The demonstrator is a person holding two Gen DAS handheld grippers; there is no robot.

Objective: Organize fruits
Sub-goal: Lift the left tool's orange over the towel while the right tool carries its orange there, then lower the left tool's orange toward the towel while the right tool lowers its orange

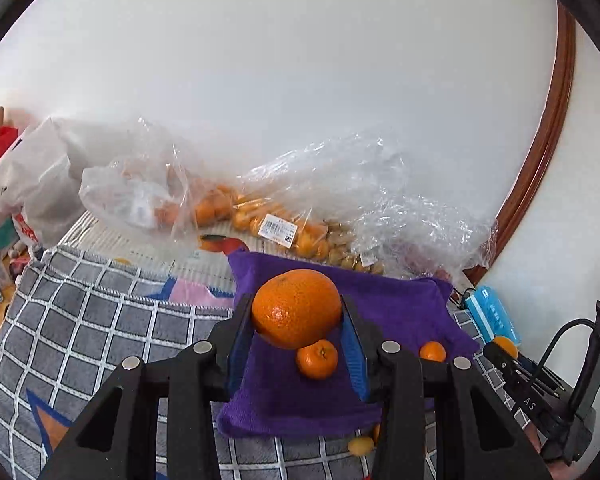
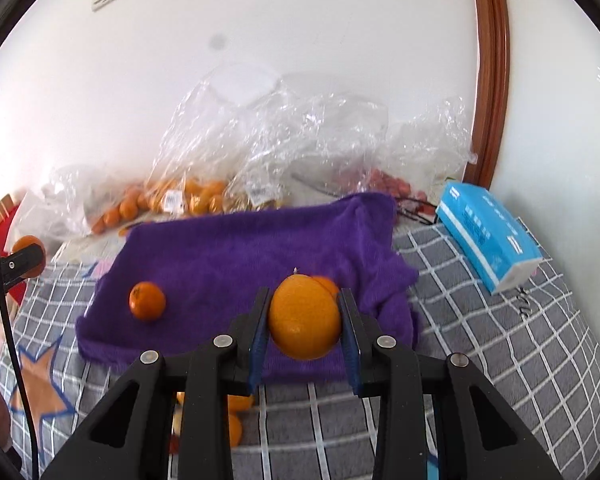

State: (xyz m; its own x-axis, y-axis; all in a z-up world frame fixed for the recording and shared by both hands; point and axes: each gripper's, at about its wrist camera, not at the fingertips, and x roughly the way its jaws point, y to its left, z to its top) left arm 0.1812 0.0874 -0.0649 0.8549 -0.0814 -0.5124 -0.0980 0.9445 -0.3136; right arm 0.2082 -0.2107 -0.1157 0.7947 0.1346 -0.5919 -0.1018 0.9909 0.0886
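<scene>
The left claw is closed on a large, bumpy-skinned orange citrus fruit, its two blue-padded fingers pressing on the fruit's left and right sides so that it hangs clear above a rumpled purple towel. The right claw is likewise clamped on a smoother round orange fruit, with a blue pad against each flank and the fruit held free of the cloth below. The towel lies over a grey blanket with a white grid pattern; what carries the blanket cannot be told from these views. On the towel, in the left wrist view, a small orange mandarin sits just below the held fruit and a second small mandarin lies towards the towel's right edge. In the right wrist view one small mandarin rests near the towel's left edge, and another is partly hidden behind the held fruit. A few more small orange and yellow fruits lie on the blanket just off the towel's near edge. Behind the far edge of the towel, against the white wall, clear crinkled plastic bags of small orange fruits are piled. A light blue tissue pack lies on the blanket beyond the towel's right edge. At the right of the left wrist view the other claw shows with its orange fruit.
</scene>
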